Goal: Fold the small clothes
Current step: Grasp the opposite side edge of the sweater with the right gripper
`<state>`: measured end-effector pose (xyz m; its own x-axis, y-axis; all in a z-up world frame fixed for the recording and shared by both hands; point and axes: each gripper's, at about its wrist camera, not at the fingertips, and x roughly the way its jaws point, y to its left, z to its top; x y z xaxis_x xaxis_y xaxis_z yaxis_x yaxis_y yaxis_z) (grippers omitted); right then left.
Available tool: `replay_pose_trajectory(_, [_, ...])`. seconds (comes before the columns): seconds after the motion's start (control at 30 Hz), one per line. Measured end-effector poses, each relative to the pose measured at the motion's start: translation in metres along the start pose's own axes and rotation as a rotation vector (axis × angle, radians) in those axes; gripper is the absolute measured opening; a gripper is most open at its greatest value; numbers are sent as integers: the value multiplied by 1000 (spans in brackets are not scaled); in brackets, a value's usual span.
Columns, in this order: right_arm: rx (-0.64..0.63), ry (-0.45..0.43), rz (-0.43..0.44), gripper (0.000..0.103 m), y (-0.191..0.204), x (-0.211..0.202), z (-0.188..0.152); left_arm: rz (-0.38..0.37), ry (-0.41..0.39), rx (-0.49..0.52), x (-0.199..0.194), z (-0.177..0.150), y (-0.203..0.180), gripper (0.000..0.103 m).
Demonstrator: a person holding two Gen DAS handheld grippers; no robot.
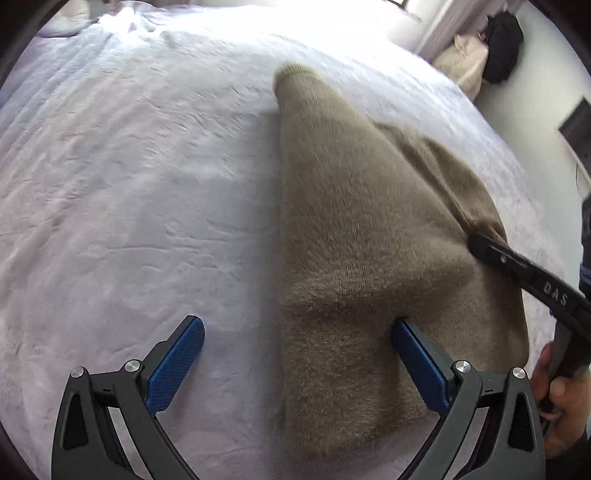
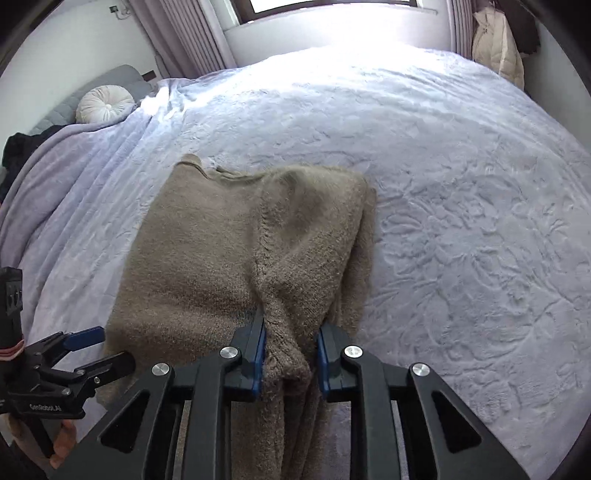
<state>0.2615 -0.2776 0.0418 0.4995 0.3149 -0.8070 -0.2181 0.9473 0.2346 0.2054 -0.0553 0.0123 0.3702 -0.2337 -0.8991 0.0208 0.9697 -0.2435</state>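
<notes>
A fuzzy tan knit sweater (image 1: 369, 229) lies on the pale lavender bedspread (image 1: 129, 184); it also shows in the right wrist view (image 2: 207, 236), partly folded over itself. My left gripper (image 1: 295, 354) is open, its right blue pad (image 1: 417, 362) on the sweater's near edge and its left pad on the bedspread. It also shows in the right wrist view (image 2: 99, 347) at the sweater's left edge. My right gripper (image 2: 290, 354) is shut on a bunched fold of the sweater, seen in the left wrist view (image 1: 476, 240) at the sweater's right side.
The bedspread (image 2: 461, 221) stretches wide to the right and far side. A round white cushion (image 2: 105, 103) and dark clothing (image 2: 22, 147) lie at the bed's far left. A cream coat (image 2: 498, 48) hangs by the curtain. The window (image 2: 332, 7) glares brightly.
</notes>
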Motion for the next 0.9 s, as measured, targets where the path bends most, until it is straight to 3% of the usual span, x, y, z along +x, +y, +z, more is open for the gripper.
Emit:
replay_pose_trajectory(0.07, [-15, 20, 10, 24, -1, 6, -1, 26, 2, 39, 4, 3, -11, 102])
replay_pose_trajectory(0.1, [-28, 20, 14, 30, 1, 3, 0, 32, -8, 55, 1, 4, -13, 102])
replay_pose_trajectory(0.17, [-40, 19, 28, 53, 3, -12, 7, 6, -53, 62, -18, 11, -15, 102])
replay_pose_trajectory(0.2, [-56, -16, 18, 62, 4, -24, 11, -14, -82, 58, -28, 15, -16, 102])
replay_pose_trajectory(0.23, [-74, -66, 1, 78, 5, -35, 15, -31, -116, 54, -38, 22, -15, 102])
replay_pose_trajectory(0.27, [-95, -128, -19, 83, 6, -47, 20, -31, -146, 55, -46, 31, -15, 102])
replay_pose_trajectory(0.33, [-121, -153, -29, 83, 8, -51, 34, 29, -175, 74, -48, 53, -19, 102])
replay_pose_trajectory(0.4, [-116, -75, -30, 83, 7, -30, 51, 134, -150, 64, -32, 77, -19, 102])
replay_pose_trajectory(0.53, [-32, 77, -18, 80, -8, 37, 72, 101, -68, 11, -3, 88, 0, 102])
replay_pose_trajectory(0.57, [-35, 75, 1, 59, -8, 47, 75, 108, -45, 4, 7, 89, 1, 102])
replay_pose_trajectory(0.63, [-88, 40, 1, 27, -1, 52, 82, 111, -9, -2, 23, 91, 7, 102])
replay_pose_trajectory(0.67, [-120, 5, -35, 22, 4, 48, 84, 102, -13, -2, 26, 89, 6, 102])
replay_pose_trajectory(0.73, [-176, -78, -110, 22, 10, 39, 88, 95, -31, 7, 28, 89, 5, 103])
replay_pose_trajectory(0.77, [-180, -78, -134, 22, 8, 43, 88, 102, -32, 13, 29, 86, 5, 103])
replay_pose_trajectory(0.83, [-153, 35, -110, 25, -4, 66, 87, 98, -15, 19, 28, 86, 3, 103])
replay_pose_trajectory(0.9, [-92, 19, -74, 42, -15, 58, 89, 89, -47, 4, 10, 89, 2, 103])
